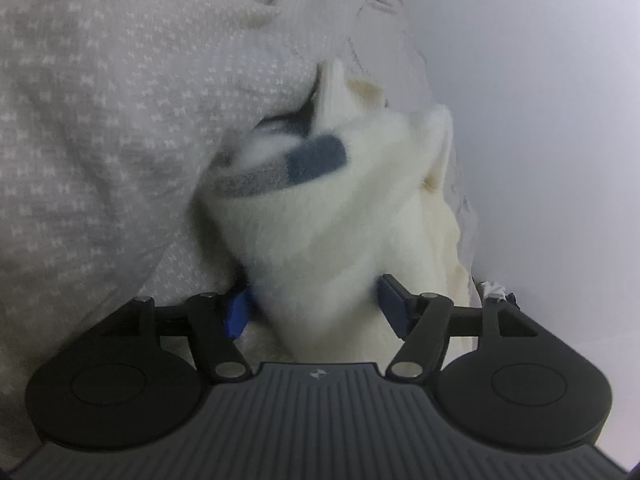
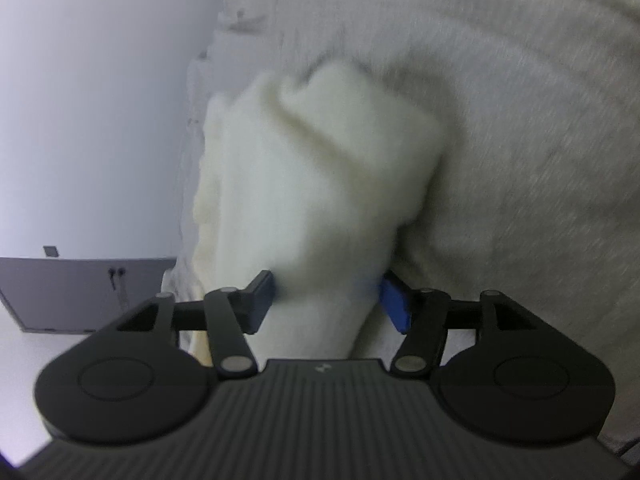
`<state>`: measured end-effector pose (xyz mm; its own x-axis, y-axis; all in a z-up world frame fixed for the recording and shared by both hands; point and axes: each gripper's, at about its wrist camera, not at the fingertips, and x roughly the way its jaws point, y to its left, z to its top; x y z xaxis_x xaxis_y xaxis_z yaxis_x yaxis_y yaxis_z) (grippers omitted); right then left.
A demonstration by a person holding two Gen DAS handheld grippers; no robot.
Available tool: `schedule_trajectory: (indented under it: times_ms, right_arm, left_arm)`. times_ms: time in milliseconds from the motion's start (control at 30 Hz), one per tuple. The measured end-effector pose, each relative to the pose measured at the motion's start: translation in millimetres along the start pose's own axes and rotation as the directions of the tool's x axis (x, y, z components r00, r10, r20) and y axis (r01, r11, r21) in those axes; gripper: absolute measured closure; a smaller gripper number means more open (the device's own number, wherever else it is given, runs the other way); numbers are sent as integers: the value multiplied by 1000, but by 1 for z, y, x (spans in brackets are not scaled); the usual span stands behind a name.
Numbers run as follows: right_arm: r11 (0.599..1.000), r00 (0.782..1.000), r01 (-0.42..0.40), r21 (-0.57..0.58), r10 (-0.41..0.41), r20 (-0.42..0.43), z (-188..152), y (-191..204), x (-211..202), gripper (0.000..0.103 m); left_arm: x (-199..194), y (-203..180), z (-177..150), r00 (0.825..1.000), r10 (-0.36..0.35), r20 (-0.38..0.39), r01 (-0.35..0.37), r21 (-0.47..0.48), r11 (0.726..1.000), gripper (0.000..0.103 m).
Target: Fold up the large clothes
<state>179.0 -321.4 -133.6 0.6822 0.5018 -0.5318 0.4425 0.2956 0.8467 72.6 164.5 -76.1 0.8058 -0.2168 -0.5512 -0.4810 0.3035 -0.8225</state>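
both claws, left gripper (image 1: 314,308) and right gripper (image 2: 328,300), clamp white fleece (image 1: 332,220) bunched (blurred) beside a bare wall (image 1: 540,120).

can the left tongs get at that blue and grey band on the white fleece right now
Probably not directly: the left tongs already straddle a bunch of the white fleece, and the blue-grey band lies beyond their tips.

Patterned grey-beige cover (image 1: 100,120), likely a bed's.
A fluffy white garment (image 1: 328,220) with a blue-grey band lies bunched directly on it, beside a pale wall (image 1: 540,100).
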Motion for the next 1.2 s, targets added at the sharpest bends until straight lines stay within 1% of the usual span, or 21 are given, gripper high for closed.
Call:
schedule_trajectory:
  times_ms: [100,167,267,367,400,433,500,533,600,700,800,900,1033,1100,1200]
  right_arm:
    - [1000,1000,3,0,-3,3,0,1,3,41]
    - [1000,1000,5,-20,-5,0,0,5,7,41]
    - [997,1000,15,-72,-14,11,-3,16,13,42]
    - [991,999,17,-135,-12,37,-6,25,12,56]
    - [986,999,15,-167,-8,42,-8,29,11,61]
    - [981,999,13,-196,-3,48,-9,31,10,64]
    - [971,998,8,-240,6,57,-12,36,6,71]
    - [968,998,1,-253,14,60,-12,38,4,72]
    - [959,997,-17,-284,39,72,-14,42,-3,75]
    - [936,993,-40,-348,76,90,-21,50,-15,76]
    - [917,989,-65,-393,111,95,-29,56,-32,77]
    - [904,990,-68,-422,115,86,-35,56,-50,76]
    - [906,990,-104,-410,133,44,-41,53,-74,76]
    - [901,988,-122,-417,151,38,-45,55,-83,76]
    - [890,985,-144,-432,173,28,-51,54,-105,76]
  left_arm:
    - [6,0,3,1000,-23,-18,22,-28,999,32]
    - [10,-1,6,999,-26,-20,26,-23,999,32]
    - [12,-4,12,1000,-12,1,12,-3,1000,39]
    - [13,-14,12,999,23,40,-26,79,997,50]
    - [12,-16,12,998,22,52,-27,90,996,57]
    - [10,-19,12,998,18,63,-24,100,995,63]
    - [5,-25,12,996,3,84,-14,132,991,69]
    - [1,-27,11,996,-6,94,-7,144,990,71]
    - [-7,-32,9,993,-19,114,-1,175,985,73]
    - [-23,-39,4,988,-42,150,9,215,977,74]
    - [-43,-42,-1,985,-64,158,22,249,968,74]
    - [-67,-45,-5,985,-75,153,25,303,953,74]
    - [-99,-49,-7,986,-77,145,29,310,950,74]
    - [-114,-51,-14,986,-83,143,33,324,945,74]
    - [-134,-45,-24,988,-80,132,35,314,949,73]
